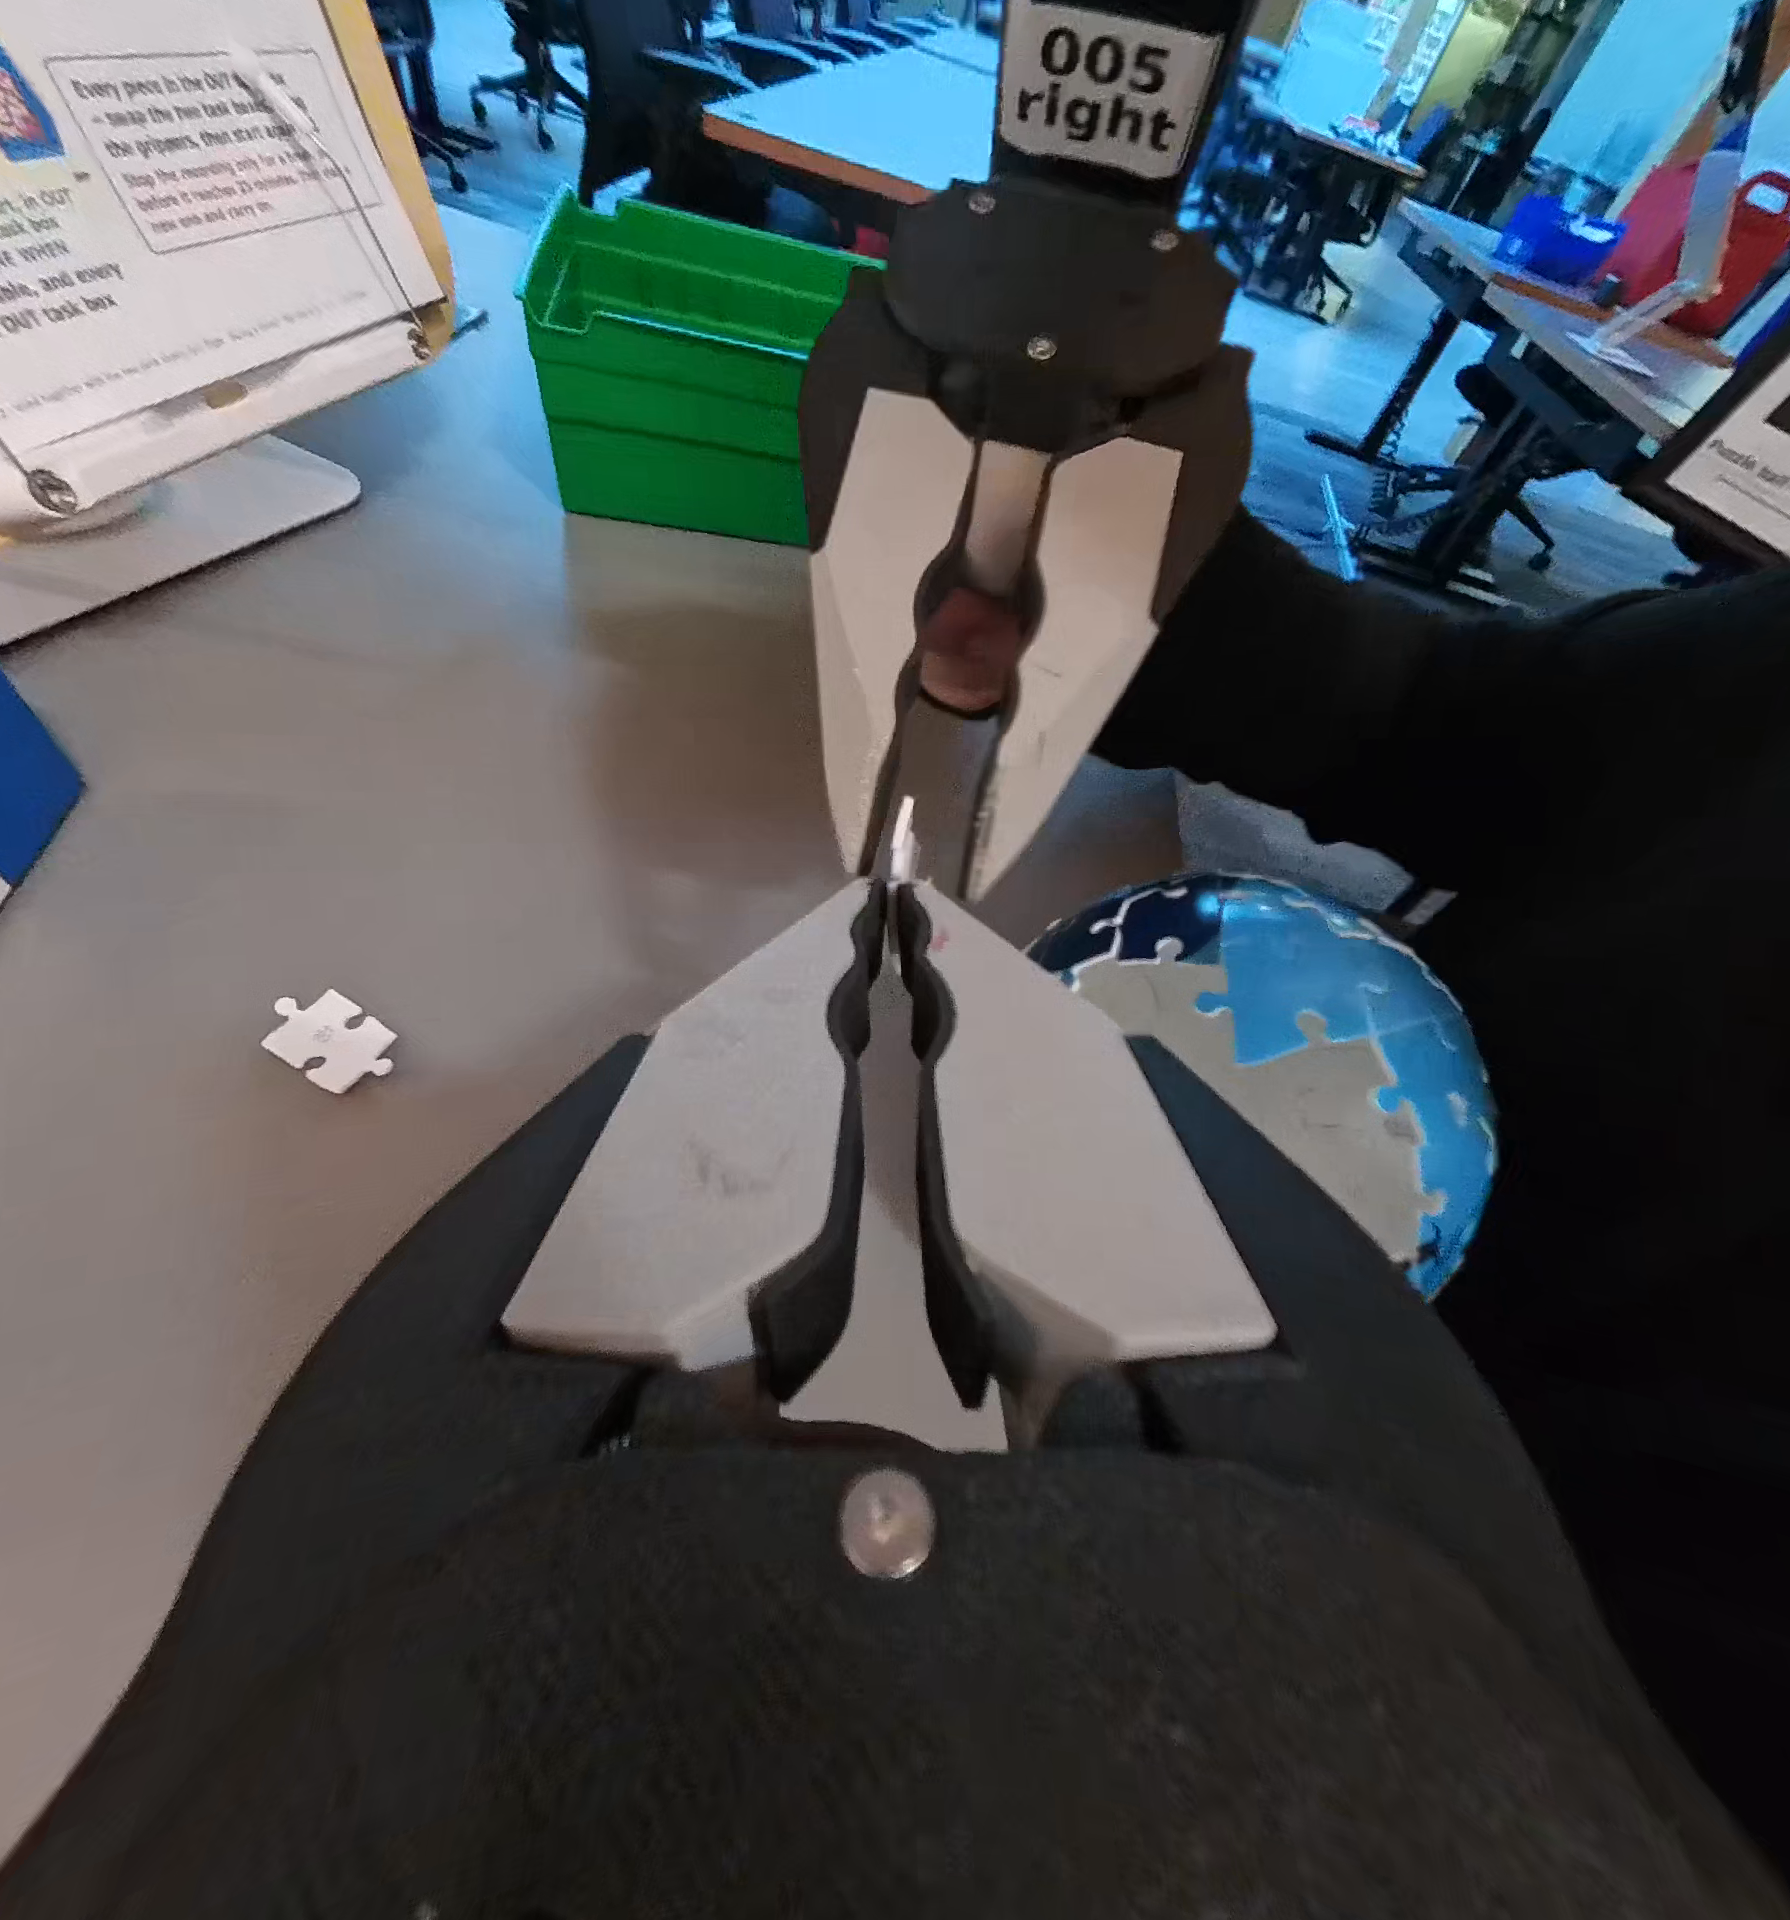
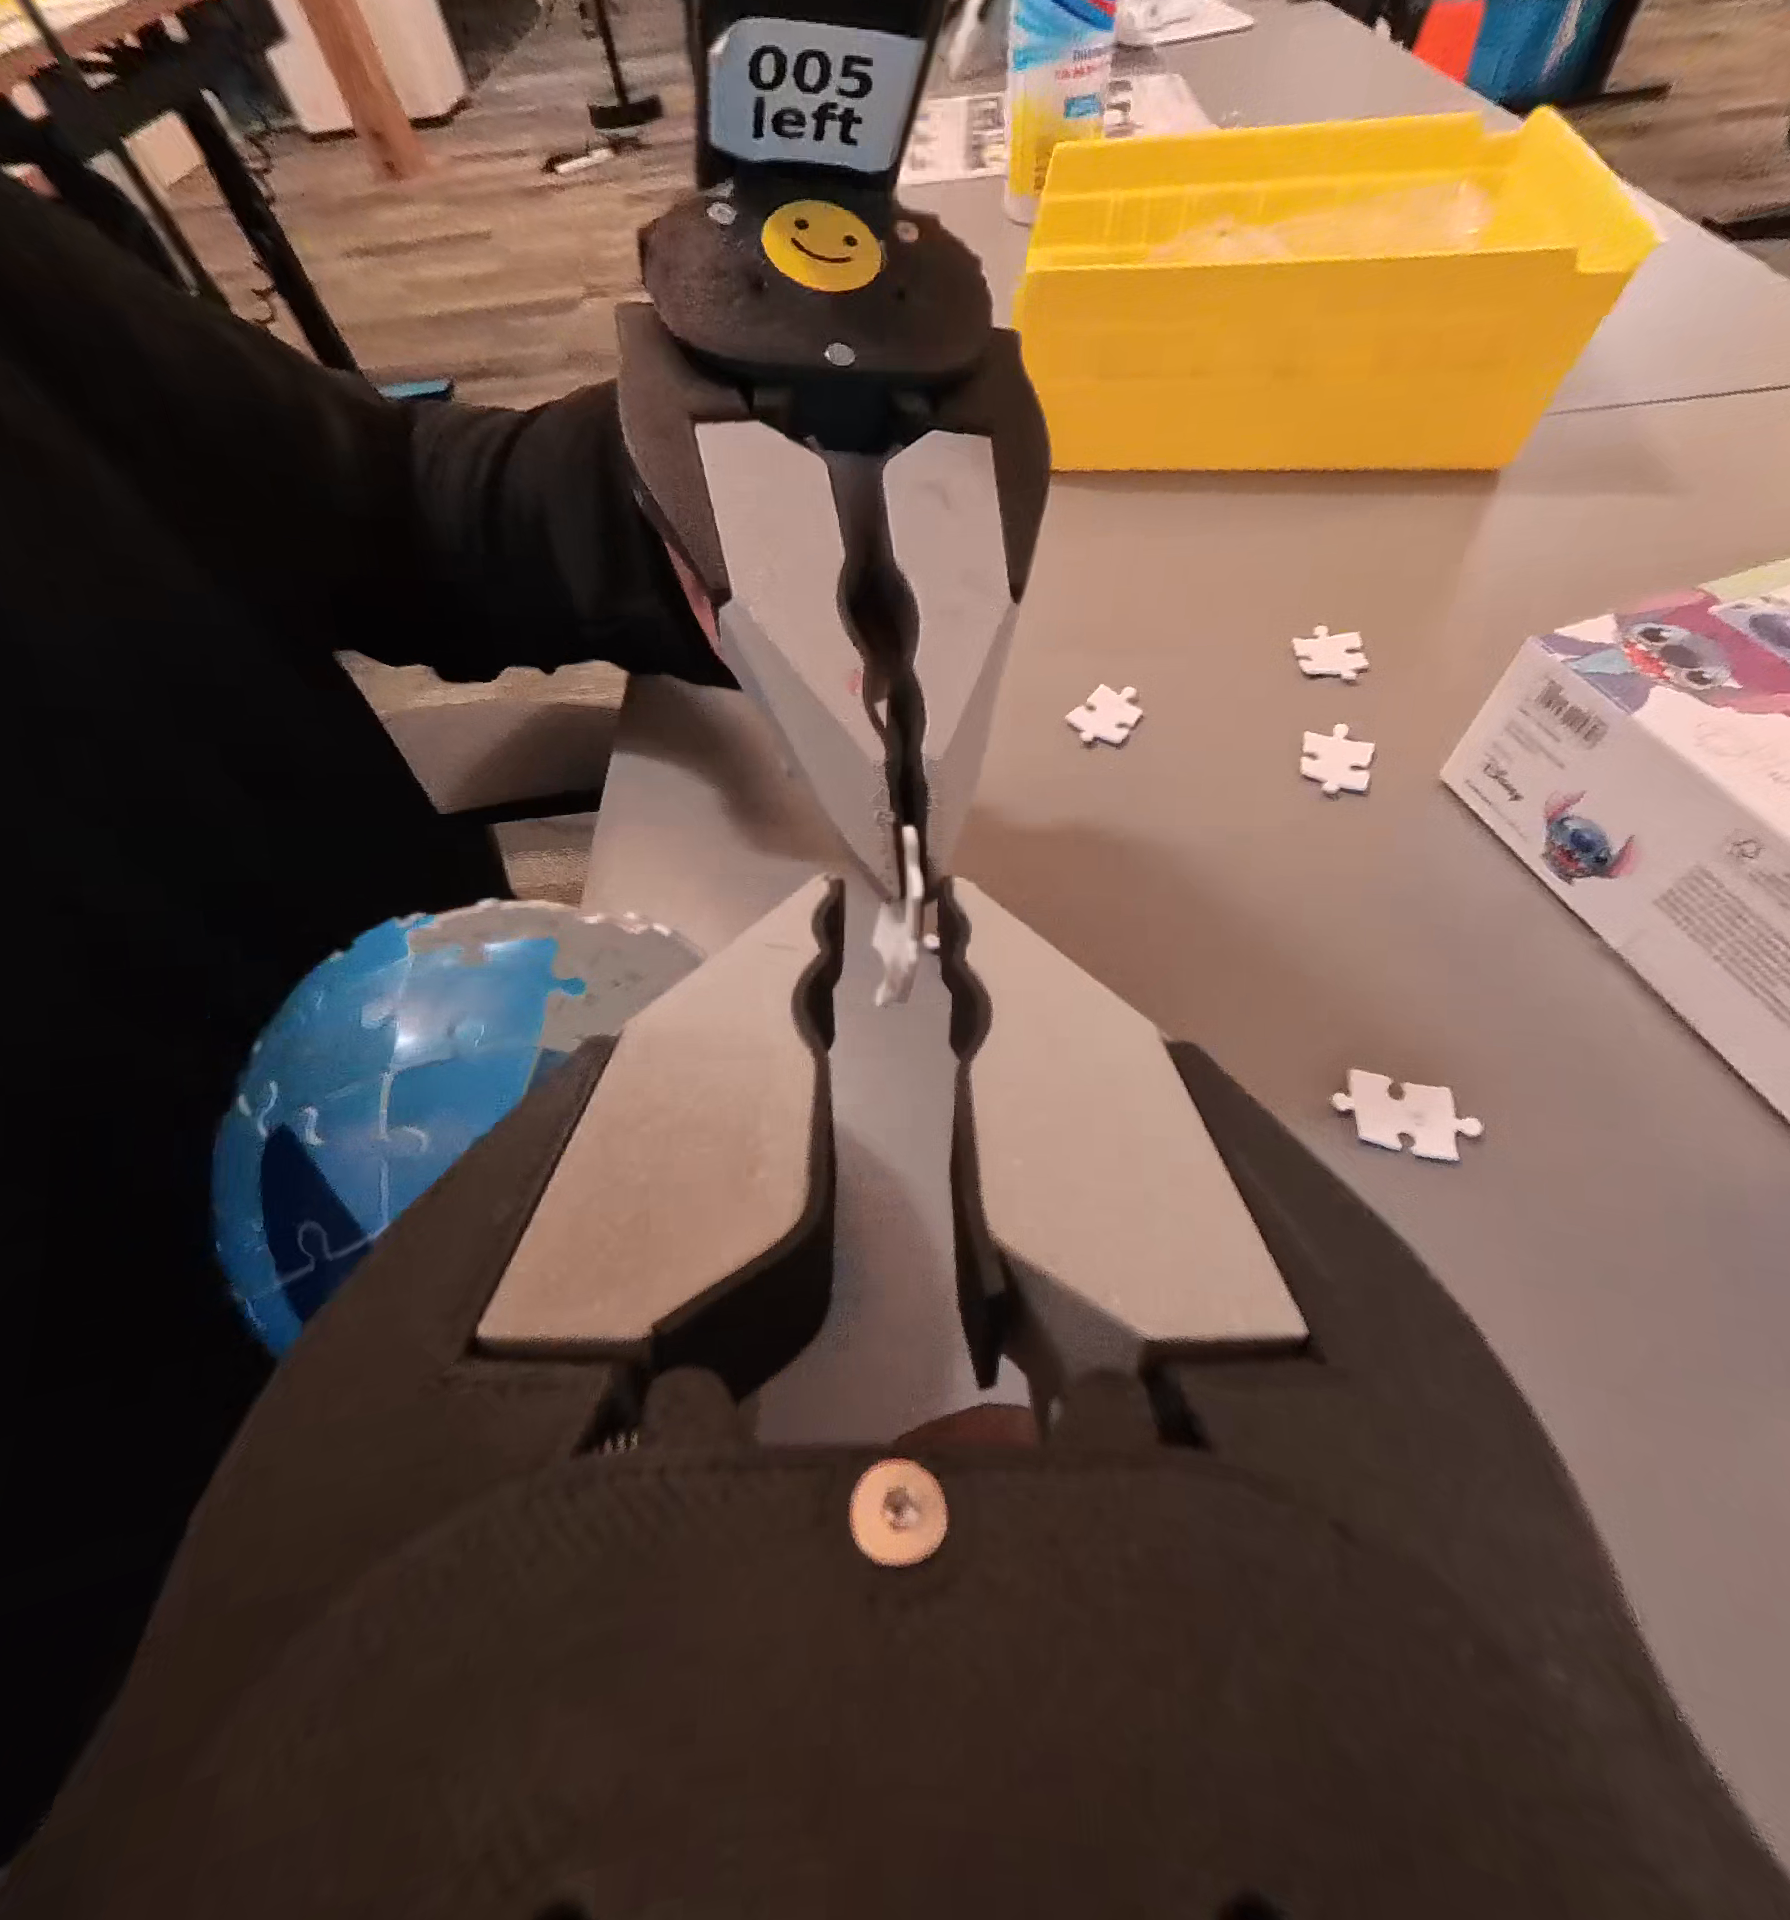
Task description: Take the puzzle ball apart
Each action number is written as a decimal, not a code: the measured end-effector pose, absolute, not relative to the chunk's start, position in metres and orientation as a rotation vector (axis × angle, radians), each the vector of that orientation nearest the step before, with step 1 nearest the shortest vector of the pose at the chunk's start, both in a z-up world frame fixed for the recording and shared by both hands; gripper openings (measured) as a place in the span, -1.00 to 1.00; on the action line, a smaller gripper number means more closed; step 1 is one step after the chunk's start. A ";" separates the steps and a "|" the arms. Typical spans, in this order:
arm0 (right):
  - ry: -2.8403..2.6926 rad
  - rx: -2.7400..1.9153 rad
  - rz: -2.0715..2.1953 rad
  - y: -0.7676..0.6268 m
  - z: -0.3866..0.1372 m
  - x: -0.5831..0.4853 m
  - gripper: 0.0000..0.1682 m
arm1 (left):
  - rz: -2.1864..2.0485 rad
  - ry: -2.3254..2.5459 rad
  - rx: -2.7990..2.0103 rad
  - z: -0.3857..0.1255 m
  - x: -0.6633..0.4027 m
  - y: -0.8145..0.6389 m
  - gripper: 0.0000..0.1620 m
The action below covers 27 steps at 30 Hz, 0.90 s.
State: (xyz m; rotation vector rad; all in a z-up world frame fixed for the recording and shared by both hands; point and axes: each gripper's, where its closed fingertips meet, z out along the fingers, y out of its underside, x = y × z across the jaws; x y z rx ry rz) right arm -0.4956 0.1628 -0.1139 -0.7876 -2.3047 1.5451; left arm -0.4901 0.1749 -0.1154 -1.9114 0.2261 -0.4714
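The two grippers meet tip to tip above the grey surface (image 2: 1286,582), with a small white puzzle piece (image 2: 899,914) caught between them. The left gripper (image 1: 893,902) has its jaws pressed together on one end of that piece, while the right gripper (image 2: 891,914) has its jaws a little apart around the other end, so the piece seems to be passing from one to the other, or two joined pieces are about to be pulled apart; the views are too small to tell which. The puzzle ball (image 2: 392,1101), blue with pale patches and already missing pieces on top, rests on the near edge of the surface against the person's dark clothing, just below the grippers, probably so it cannot roll. Loose white pieces (image 2: 1332,707) lie face down on the right, a double one (image 2: 1405,1120) nearer, and a single piece (image 1: 330,1039) on the left. A yellow bin (image 2: 1317,343) stands far right and a green bin (image 1: 673,384) far left, likely meant for the pieces. Most of the ball is still together, so the task looks early.
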 end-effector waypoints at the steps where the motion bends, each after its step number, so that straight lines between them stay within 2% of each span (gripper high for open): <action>1: -2.291 -0.804 1.527 0.163 -0.112 -0.496 -0.88 | -0.466 0.249 -1.927 -0.116 -0.490 0.174 -1.00; 2: -2.274 -0.817 1.510 0.163 -0.109 -0.498 -1.00 | -0.469 0.284 -1.961 -0.119 -0.489 0.173 -1.00; 12: -2.181 -0.988 1.523 0.169 -0.108 -0.490 -1.00 | -0.344 0.357 -1.976 -0.110 -0.489 0.169 -1.00; 27: -2.107 -0.952 1.551 0.153 -0.117 -0.479 -1.00 | -0.291 0.323 -1.885 -0.110 -0.475 0.156 -1.00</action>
